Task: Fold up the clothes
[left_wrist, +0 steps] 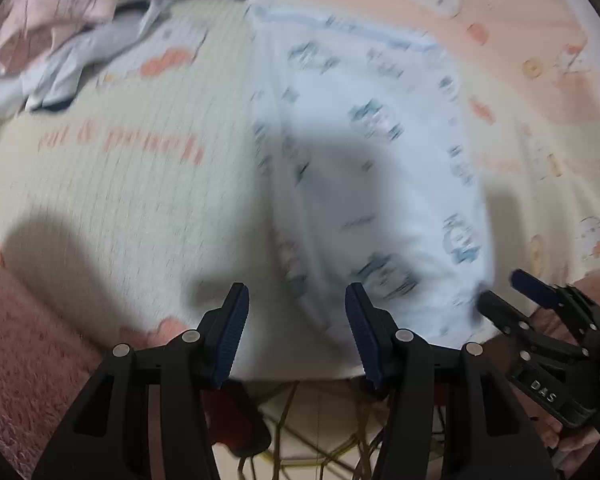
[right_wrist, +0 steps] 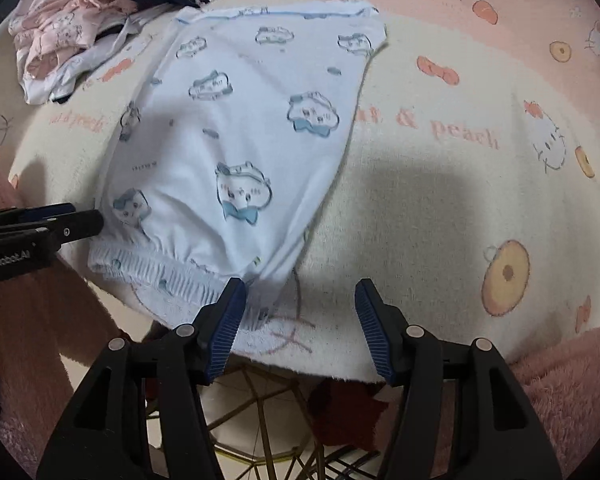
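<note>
White cloud-print pants [right_wrist: 236,152] lie flat on the blanket-covered bench [right_wrist: 440,208], elastic waistband nearest the cameras. Left claw [left_wrist: 296,320] spread, empty, above the waistband edge; its view is motion-blurred, prints unreadable. Right claw [right_wrist: 300,316] spread, empty, at the waistband's right corner. Heap of other clothes [right_wrist: 72,40] at far left, partly cut off.

We are in a home, where a soft cat-cartoon blanket [right_wrist: 440,184] covers the bench and a heap of clothes [right_wrist: 72,48] waits.
</note>
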The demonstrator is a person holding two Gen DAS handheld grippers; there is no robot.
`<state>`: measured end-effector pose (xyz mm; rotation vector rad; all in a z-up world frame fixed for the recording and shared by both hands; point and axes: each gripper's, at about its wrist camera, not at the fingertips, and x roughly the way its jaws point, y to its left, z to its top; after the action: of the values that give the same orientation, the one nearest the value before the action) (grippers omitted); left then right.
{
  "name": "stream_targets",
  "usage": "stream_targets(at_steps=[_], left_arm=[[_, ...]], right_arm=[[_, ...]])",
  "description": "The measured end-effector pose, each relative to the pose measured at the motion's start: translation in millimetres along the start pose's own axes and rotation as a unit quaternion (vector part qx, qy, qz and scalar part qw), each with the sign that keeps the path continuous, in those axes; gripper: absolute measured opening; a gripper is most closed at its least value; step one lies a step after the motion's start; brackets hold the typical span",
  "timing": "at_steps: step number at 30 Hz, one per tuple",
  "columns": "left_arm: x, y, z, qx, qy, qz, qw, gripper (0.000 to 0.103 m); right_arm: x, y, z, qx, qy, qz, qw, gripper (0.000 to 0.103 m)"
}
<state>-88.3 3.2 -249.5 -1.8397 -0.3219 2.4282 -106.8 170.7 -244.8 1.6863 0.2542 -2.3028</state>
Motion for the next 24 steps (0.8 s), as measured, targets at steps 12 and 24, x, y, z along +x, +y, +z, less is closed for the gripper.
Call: stream_targets(at_steps=[12, 24], left_arm=[[5, 28, -5, -0.050, -0.010, 0.033, 0.9981, 0.053], [12, 20, 9, -0.065, -0.020, 0.086, 0.9939, 0.053]], right_arm=[[-2, -5, 5, 0.018, -0.008, -0.015, 1.000, 0.058], [13, -29, 9, 0.067, 0.010, -0.019, 0.998, 0.058]])
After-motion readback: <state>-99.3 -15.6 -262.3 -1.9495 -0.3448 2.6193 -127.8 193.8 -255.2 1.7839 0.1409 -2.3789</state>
